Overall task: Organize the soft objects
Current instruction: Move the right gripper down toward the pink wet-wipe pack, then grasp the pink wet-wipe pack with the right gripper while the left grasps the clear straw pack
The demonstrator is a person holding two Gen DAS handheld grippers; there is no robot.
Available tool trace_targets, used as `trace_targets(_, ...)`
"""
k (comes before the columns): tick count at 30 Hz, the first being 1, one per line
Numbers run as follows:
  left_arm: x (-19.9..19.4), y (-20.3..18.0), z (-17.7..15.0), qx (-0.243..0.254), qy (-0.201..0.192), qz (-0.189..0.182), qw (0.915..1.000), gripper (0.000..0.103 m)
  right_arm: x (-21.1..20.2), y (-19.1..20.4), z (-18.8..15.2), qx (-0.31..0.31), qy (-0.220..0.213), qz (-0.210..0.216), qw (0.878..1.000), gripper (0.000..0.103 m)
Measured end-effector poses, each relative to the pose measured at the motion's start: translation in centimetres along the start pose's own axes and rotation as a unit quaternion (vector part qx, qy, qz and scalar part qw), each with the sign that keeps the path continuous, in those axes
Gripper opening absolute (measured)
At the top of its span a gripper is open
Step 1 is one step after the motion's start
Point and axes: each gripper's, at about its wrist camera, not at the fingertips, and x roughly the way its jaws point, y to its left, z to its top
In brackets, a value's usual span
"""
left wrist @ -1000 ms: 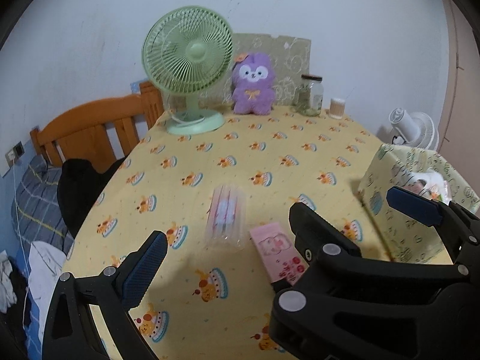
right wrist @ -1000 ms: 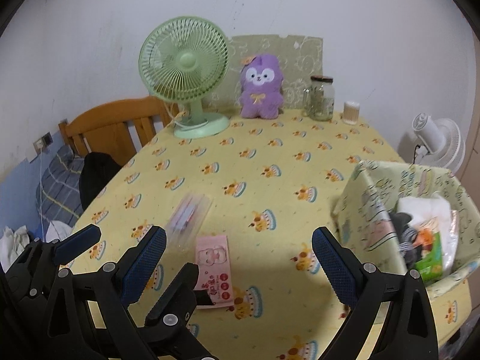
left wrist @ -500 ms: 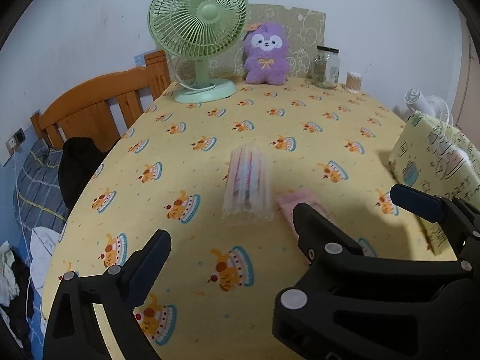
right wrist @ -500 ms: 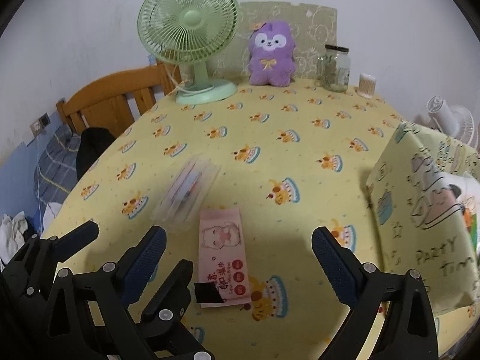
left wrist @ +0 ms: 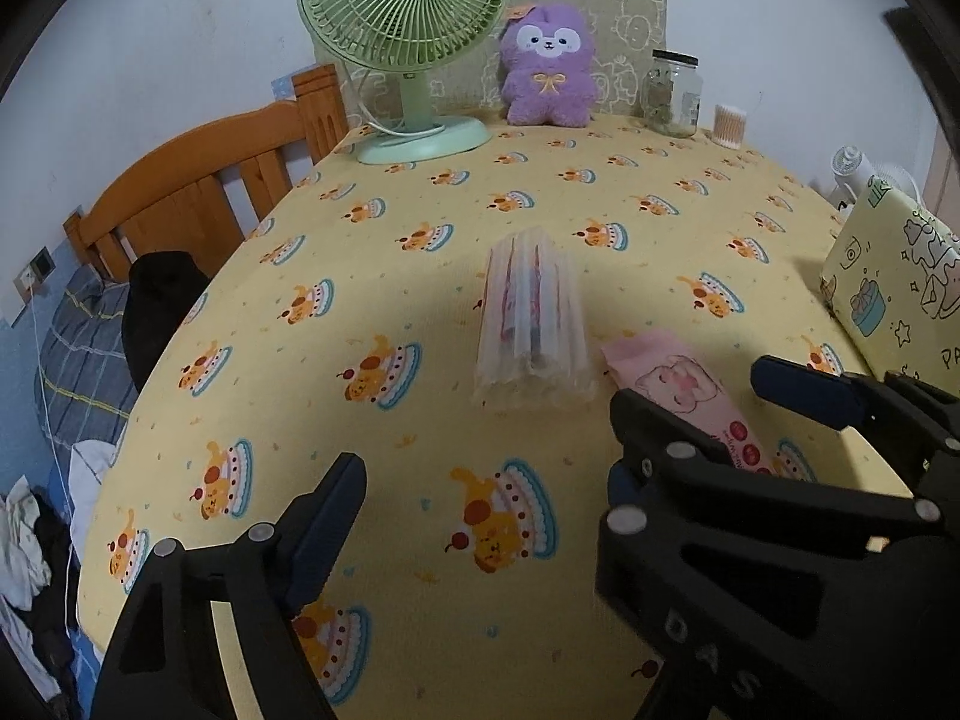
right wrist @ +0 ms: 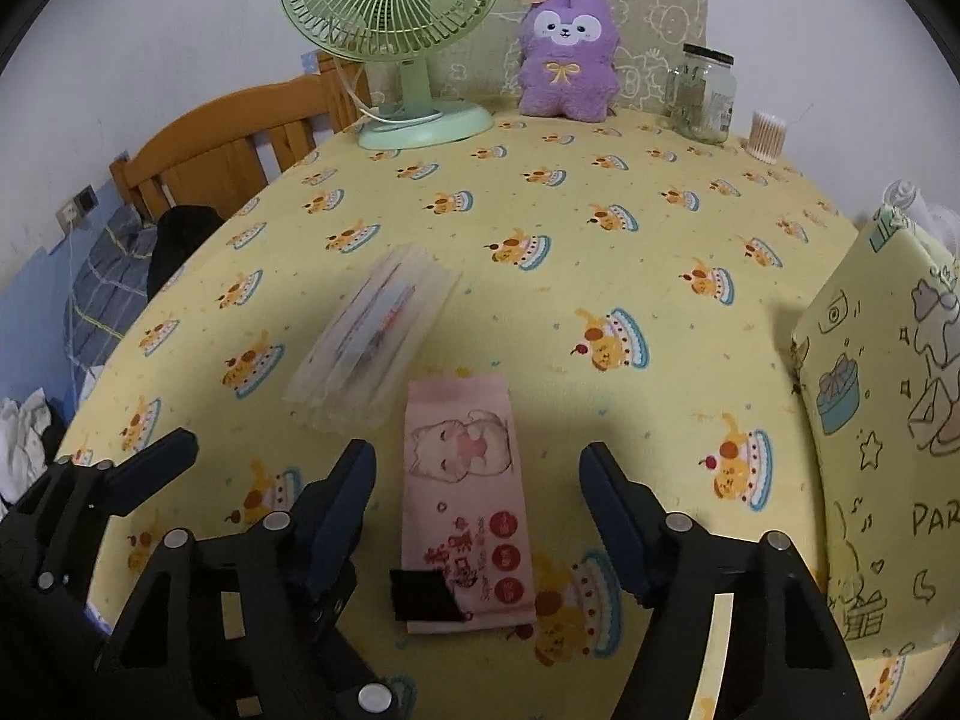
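Pink tissue pack [right wrist: 465, 492] lying flat on the bench [right wrist: 600, 228], beside a clear packet [right wrist: 375, 336].
Right tool [right wrist: 477, 495] is hovering open astride it; left tool [left wrist: 486, 438] is gaping, gripping nothing.

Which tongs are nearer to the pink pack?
Right. The right tongs are open astride the pink pack; the left tongs are open farther left, nearer the clear pack.

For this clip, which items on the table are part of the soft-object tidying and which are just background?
Job: pink tissue pack, clear air-cushion pack, patterned storage bag, right gripper, left gripper.
Background: green fan, purple plush, glass jar, cotton swabs, wooden headboard.
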Motion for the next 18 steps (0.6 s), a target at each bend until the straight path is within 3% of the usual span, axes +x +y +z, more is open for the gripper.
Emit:
trace_targets(6,0.2,-0.1,0.3,0.004,0.0,-0.002,1.0,0.085,0.6,0.0,0.3,-0.008,0.01,-0.004,1.0,0.045)
trace_targets(18,0.9,-1.4,2.2,0.015,-0.003,-0.012,0.9998,0.084,0.4,-1.6,1.3,0.017,0.016,0.005,1.0,0.042)
